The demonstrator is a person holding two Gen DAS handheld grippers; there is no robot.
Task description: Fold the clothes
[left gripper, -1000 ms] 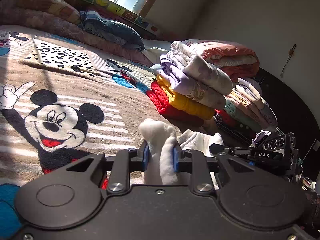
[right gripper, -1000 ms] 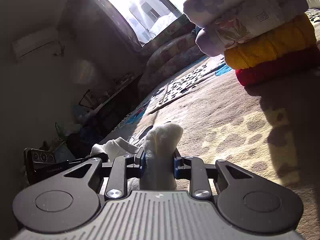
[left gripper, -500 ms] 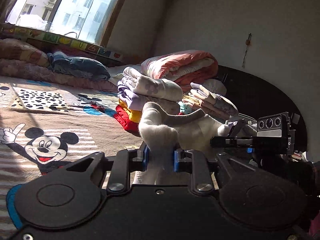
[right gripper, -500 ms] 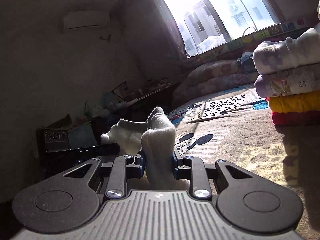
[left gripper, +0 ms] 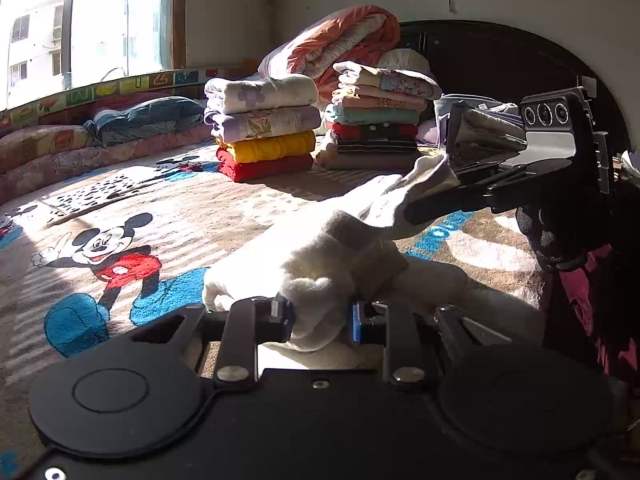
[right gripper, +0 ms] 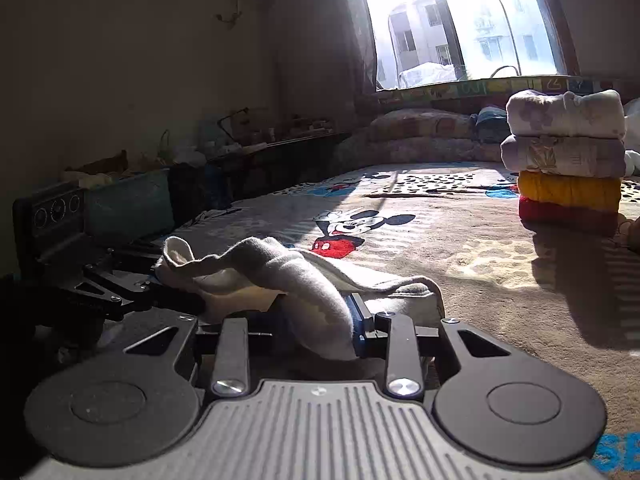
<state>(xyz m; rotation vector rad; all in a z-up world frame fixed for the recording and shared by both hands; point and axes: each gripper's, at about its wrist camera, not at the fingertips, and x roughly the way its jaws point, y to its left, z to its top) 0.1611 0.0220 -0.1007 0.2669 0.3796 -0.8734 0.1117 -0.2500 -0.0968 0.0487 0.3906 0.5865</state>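
Left gripper (left gripper: 322, 316) low over blanket (left gripper: 180, 216), fingers pinching bunched end of white garment (left gripper: 332, 248). Right gripper (right gripper: 320, 326) level, clamped on other end – cloth stretched between the two, sagging onto blanket near its front edge. Step judged: garment held at both ends, mid-fold or being laid out; pictures fit either. Next move needs both grips kept, edges aligned. Farther back – two folded stacks (left gripper: 266, 126) by blanket's far edge, quilt (left gripper: 344, 40) behind.
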